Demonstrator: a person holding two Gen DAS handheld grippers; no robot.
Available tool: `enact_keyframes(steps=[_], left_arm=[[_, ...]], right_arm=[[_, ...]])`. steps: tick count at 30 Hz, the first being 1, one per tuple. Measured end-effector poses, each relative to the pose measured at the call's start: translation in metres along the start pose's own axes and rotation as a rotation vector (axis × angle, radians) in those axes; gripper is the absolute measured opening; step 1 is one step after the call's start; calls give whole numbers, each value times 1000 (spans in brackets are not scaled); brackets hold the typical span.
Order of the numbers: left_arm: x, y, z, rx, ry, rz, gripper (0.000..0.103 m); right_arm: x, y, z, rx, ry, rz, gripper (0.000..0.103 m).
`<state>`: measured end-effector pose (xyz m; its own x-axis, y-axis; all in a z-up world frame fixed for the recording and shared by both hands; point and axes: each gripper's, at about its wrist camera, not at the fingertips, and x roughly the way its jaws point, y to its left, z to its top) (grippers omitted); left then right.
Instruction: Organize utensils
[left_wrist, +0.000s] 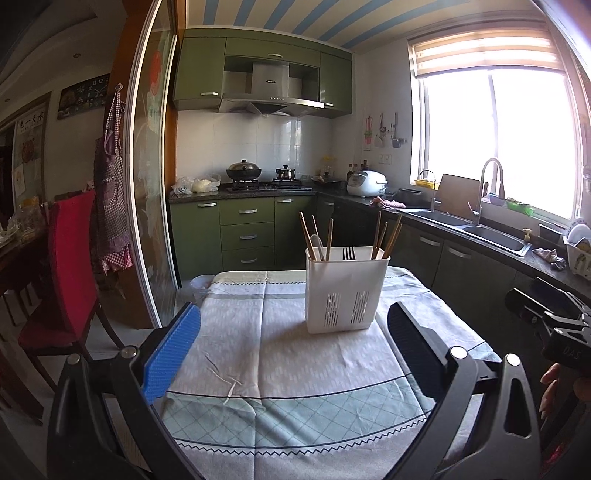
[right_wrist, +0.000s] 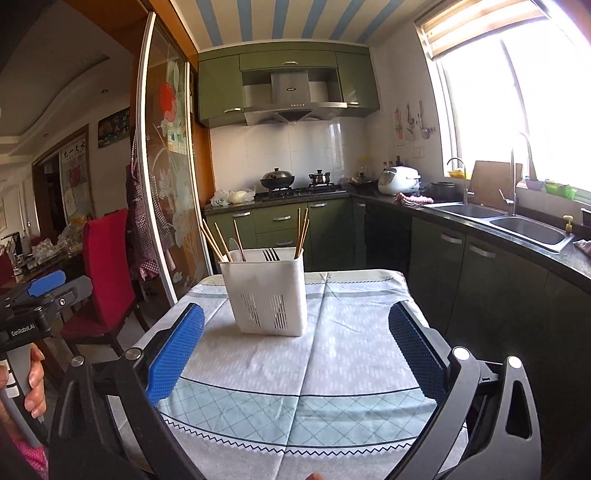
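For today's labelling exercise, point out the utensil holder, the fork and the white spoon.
Utensil holder (left_wrist: 345, 288), left wrist view: plain front wall above the slots.
Fork (left_wrist: 348, 253), left wrist view: dark tines above the rim.
White spoon (left_wrist: 317, 243), left wrist view: its bowl.

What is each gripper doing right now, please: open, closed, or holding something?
Left gripper: open, holding nothing.
Right gripper: open, holding nothing.

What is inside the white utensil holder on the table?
The white utensil holder holds wooden chopsticks at both ends, a white spoon at left, and black fork tines in the middle. Its walls hide the lower parts and any dividers.
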<state>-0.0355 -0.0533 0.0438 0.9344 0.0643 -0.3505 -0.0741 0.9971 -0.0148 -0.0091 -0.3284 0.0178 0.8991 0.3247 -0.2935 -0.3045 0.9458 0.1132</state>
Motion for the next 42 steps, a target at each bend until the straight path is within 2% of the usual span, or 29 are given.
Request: enact_keyframes(steps=[4,9,15,19,27,42], left_arm=[[-1,4,-11,-67,21,-29,96],[-2,4,-15,-53,25,-4,96],[-2,7,-16,-83,48,-40,96],[-3,5,-14,-67,45,-29,96],[-10,9,-11,-95,37,-30,96],[-7,2,-13,-75,57,-64,96]], right_arm=[[-5,-2,-15,5,15,-36,99],[-15,-7,-30,23,34,-46,99],[-31,0,-28,-12,5,-64,99],[-33,2,-26,-10,0,-58,99],[-30,0,-28,5,22,-35,99],[-24,-2,-32,15,38,-15,99]])
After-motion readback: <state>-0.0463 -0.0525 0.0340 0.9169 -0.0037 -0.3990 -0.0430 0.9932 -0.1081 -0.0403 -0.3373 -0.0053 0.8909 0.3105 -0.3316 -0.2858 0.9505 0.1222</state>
